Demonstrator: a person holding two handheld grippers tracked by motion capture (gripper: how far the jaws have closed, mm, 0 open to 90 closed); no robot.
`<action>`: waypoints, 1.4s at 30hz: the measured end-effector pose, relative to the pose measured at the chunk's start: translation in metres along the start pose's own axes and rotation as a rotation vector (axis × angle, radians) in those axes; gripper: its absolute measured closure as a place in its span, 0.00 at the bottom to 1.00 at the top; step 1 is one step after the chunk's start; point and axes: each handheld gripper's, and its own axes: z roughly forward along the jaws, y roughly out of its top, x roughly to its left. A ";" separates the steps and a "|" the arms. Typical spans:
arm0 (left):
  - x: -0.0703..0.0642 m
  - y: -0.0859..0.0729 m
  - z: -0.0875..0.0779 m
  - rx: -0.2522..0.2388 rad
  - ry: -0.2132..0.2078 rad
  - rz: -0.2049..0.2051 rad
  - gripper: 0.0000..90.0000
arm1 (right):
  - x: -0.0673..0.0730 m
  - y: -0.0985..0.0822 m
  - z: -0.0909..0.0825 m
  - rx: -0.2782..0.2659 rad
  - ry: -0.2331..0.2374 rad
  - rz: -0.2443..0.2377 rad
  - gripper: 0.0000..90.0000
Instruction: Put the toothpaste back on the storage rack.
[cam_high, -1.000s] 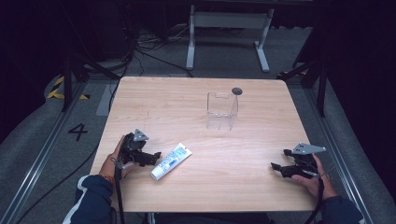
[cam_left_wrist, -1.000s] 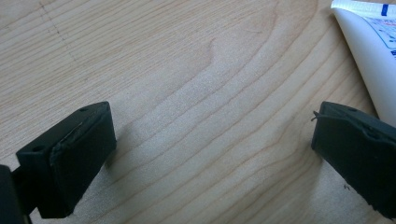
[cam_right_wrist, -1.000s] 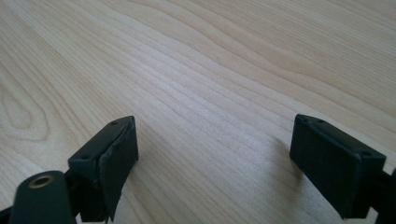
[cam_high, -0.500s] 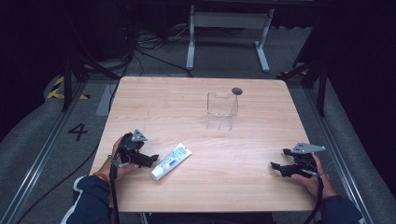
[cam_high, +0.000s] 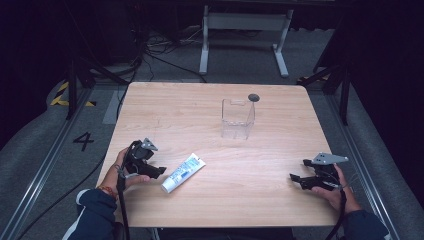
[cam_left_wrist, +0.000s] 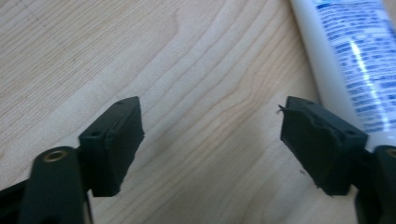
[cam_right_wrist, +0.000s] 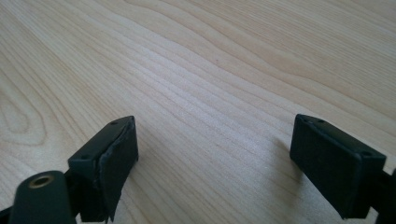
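Two grippers rest low on a wooden table.

The left gripper has its jaws wide apart, just beside a white and blue tube. The right gripper is also wide, holding nothing. A clear box stands farther back.

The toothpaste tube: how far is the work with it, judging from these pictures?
Nothing looks done: the toothpaste tube lies flat on the table, and the clear container stands apart from it. In hand: the left gripper is open just beside the tube, gripping nothing. Left: any grasp or move. The right gripper is open over bare wood.
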 end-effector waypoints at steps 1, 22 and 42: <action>-0.002 0.001 -0.001 -0.008 -0.006 0.000 0.22 | 0.000 0.000 0.000 0.000 0.000 0.000 0.17; -0.043 0.041 0.010 0.052 -0.107 0.105 0.24 | 0.000 0.000 0.000 0.000 0.000 0.000 0.17; -0.059 0.062 0.048 0.227 -0.068 0.142 0.30 | 0.000 0.000 0.000 -0.001 0.003 0.000 0.17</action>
